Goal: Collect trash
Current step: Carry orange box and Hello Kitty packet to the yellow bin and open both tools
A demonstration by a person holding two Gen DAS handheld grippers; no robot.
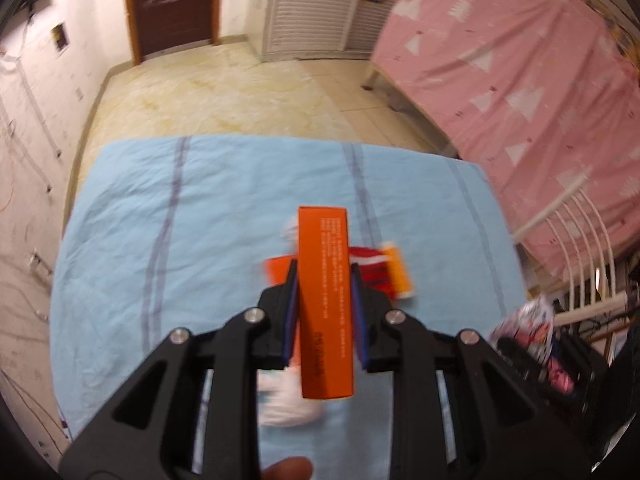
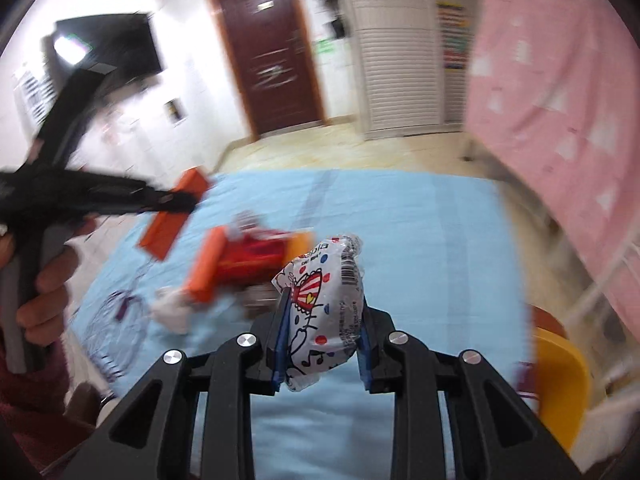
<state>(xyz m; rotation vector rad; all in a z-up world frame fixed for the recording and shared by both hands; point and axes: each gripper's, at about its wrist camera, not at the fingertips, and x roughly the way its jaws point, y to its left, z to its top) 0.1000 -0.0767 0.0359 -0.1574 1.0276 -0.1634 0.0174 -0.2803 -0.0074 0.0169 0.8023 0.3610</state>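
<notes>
Left wrist view: light blue cloth [image 1: 200, 220] covers the table. Above it, the left gripper [image 1: 325, 276] is clamped on an orange box [image 1: 326, 300]. Remaining trash pile [image 1: 376, 272] lies on the cloth beyond the box. Right gripper [image 2: 322, 312] clamps a printed wrapper [image 2: 324, 304] above the cloth.

A light-blue striped cloth [image 1: 168, 216] covers the surface. At its centre lies a blurred trash heap [image 2: 240, 264]: orange box, red wrapper, white tissue at 7 o'clock.
</notes>
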